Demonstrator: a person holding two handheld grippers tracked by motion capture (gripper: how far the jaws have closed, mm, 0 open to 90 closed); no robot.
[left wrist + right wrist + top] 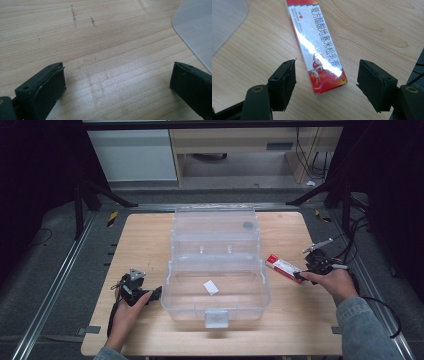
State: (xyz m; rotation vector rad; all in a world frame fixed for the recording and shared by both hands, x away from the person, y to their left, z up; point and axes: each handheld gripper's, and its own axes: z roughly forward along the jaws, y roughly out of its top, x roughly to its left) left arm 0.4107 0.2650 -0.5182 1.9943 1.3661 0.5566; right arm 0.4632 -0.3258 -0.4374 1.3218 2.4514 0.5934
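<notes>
Right gripper jaws apart, straddling the red ointment box's near end, centre frame. Left gripper jaws apart over bare table.

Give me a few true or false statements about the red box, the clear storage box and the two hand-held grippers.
1. The red and white carton lies flat on the wooden table. True.
2. The right hand-held gripper is clamped on the carton. False: its jaws stand open, one on each side of the carton's end.
3. The clear plastic storage box has its lid open. True.
4. The left hand-held gripper holds a small white piece. False: its jaws are open over bare wood; the white piece lies inside the box.
</notes>
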